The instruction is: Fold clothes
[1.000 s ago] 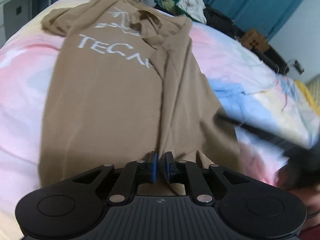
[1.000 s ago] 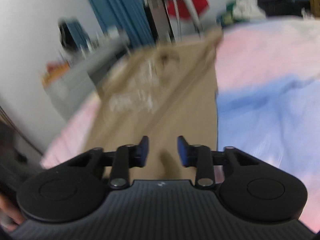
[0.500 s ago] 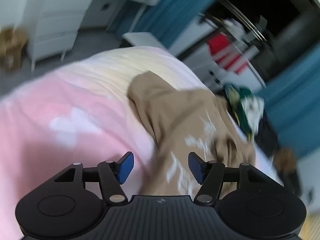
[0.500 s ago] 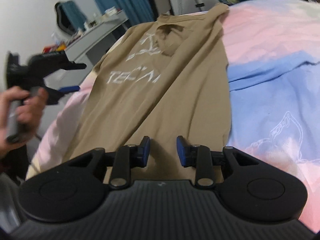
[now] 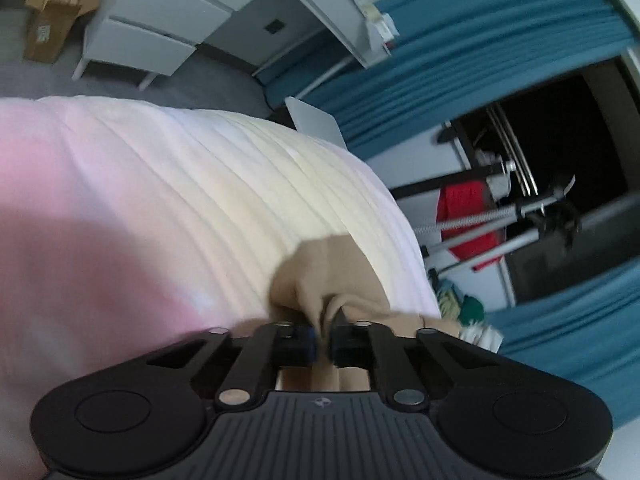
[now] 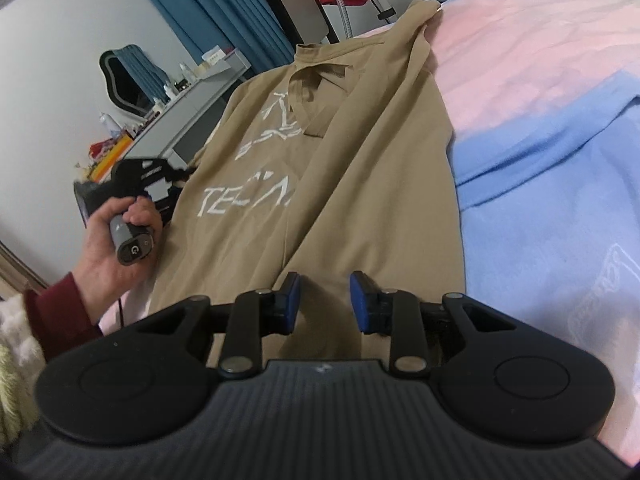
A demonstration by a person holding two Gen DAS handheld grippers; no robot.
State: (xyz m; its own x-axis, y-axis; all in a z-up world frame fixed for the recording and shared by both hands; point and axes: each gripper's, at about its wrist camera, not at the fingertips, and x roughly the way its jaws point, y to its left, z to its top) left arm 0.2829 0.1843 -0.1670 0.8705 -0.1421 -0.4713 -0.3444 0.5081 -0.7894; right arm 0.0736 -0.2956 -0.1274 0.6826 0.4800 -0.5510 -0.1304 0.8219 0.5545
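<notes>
Since half a second ago the left gripper [image 5: 322, 338] has dropped from hovering with jaws apart to pinching a bunched fold of the tan T-shirt [image 6: 340, 168] at its left edge, jaws now closed narrow on the cloth, while the right gripper [image 6: 323, 300] has barely shifted. Nearest in the right wrist view, its jaws stand moderately apart and grip nothing, poised just over the shirt's lower hem. That view alone shows the whole shirt lying flat, printed side up, along the pastel bed cover [image 6: 540, 92], and the left hand [image 6: 116, 248] in a dark red sleeve wrapped around its gripper's handle at the shirt's side. The left wrist view shows only a tan lump against the cover, then farther off a white drawer unit [image 5: 140, 36], a cardboard box [image 5: 52, 20] and blue curtains [image 5: 480, 52].
</notes>
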